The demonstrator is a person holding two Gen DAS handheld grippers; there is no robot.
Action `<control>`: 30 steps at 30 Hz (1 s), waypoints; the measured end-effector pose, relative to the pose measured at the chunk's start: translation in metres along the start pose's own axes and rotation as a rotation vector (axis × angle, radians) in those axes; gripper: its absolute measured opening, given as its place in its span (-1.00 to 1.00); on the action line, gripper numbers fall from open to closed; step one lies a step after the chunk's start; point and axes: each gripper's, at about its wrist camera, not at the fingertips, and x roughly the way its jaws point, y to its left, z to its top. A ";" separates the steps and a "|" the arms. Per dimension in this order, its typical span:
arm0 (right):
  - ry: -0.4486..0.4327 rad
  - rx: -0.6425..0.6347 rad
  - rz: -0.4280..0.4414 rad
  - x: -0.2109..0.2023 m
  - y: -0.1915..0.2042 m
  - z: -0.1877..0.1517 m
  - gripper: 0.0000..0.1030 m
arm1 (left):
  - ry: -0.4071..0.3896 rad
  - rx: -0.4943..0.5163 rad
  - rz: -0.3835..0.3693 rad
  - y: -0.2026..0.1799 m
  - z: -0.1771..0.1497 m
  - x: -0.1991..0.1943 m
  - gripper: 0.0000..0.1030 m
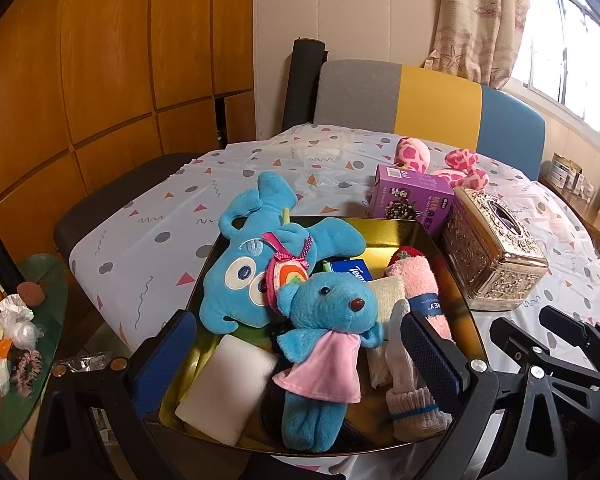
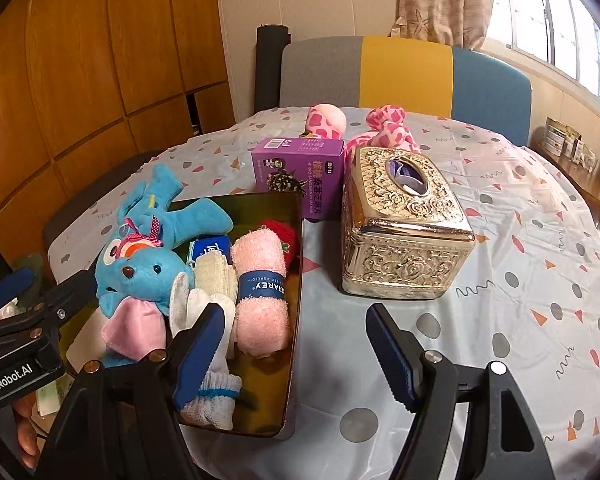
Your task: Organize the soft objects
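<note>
A gold tray [image 1: 384, 227] at the table's near edge holds several soft things. Among them are a big blue plush [image 1: 252, 256] with a pink bow, a small blue bear [image 1: 324, 320] in a pink dress, a rolled pink towel [image 2: 260, 296], white socks [image 2: 216, 396] and a white block [image 1: 224, 392]. My left gripper [image 1: 296, 316] stands open, one finger on each side of the small bear and clear of it. My right gripper [image 2: 295, 308] is open over the tray's right wall, with nothing held. A pink spotted plush [image 2: 388, 128] lies at the far side of the table.
A purple carton [image 2: 300, 172] and an ornate gold tissue box [image 2: 400, 224] stand right of the tray on the patterned tablecloth [image 2: 520, 280]. A multicoloured chair [image 2: 404, 72] backs the table. A cluttered green side table [image 1: 40, 292] sits low on the left.
</note>
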 end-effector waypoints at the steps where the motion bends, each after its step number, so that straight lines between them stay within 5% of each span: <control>1: 0.001 0.000 0.002 0.000 0.000 0.000 0.45 | 0.000 0.000 0.001 0.000 0.000 0.000 0.99; 30: 0.005 -0.004 0.004 -0.001 0.002 -0.001 0.45 | 0.002 -0.001 0.009 0.002 -0.002 0.000 0.99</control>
